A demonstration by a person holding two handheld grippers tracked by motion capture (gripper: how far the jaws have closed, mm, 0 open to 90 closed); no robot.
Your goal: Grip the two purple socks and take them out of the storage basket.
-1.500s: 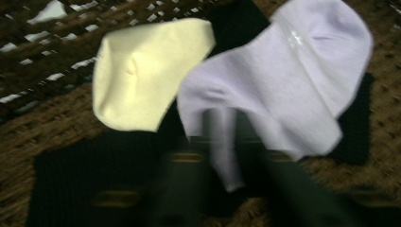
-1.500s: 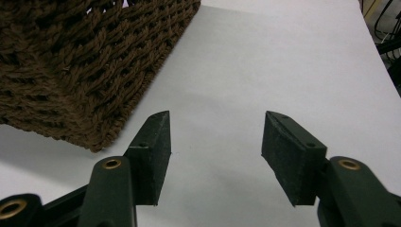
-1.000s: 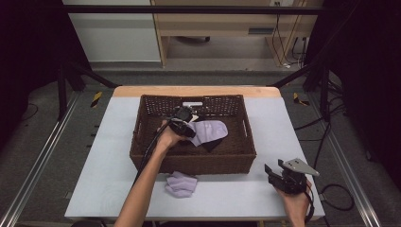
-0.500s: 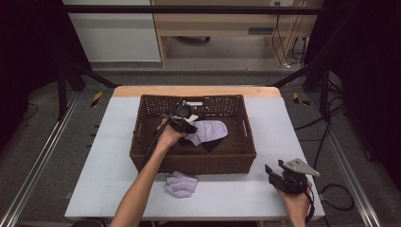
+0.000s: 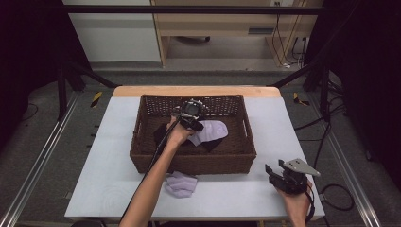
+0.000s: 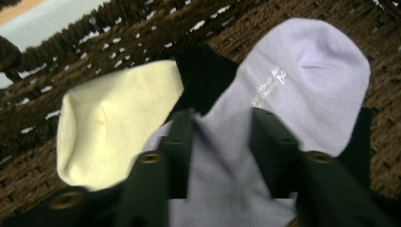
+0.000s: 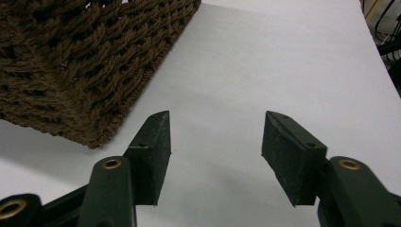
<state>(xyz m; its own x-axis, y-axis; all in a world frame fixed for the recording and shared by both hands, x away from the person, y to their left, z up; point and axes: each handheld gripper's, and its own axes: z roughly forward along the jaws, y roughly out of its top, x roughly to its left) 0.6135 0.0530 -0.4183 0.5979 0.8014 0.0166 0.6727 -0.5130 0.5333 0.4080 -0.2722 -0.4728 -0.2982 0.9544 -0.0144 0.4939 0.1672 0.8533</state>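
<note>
Inside the basket (image 5: 142, 142), left gripper (image 6: 220, 142) down over the lilac sock (image 6: 293, 90), jaws parted and straddling its fabric, not yet pinched. Beside that sock, a cream sock (image 6: 113, 118) and black cloth (image 6: 203, 75). Right of the basket, right gripper (image 7: 215, 151) idle, jaws wide, nothing held. Likely the grasping step; next: close, then lift clear of the basket rim.

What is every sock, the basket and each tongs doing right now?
left tongs: open, astride the lavender sock
lavender sock in the basket: lying flat
cream sock: lying in the basket
basket: upright on the table
lavender sock on the table: crumpled
right tongs: open, empty
</note>
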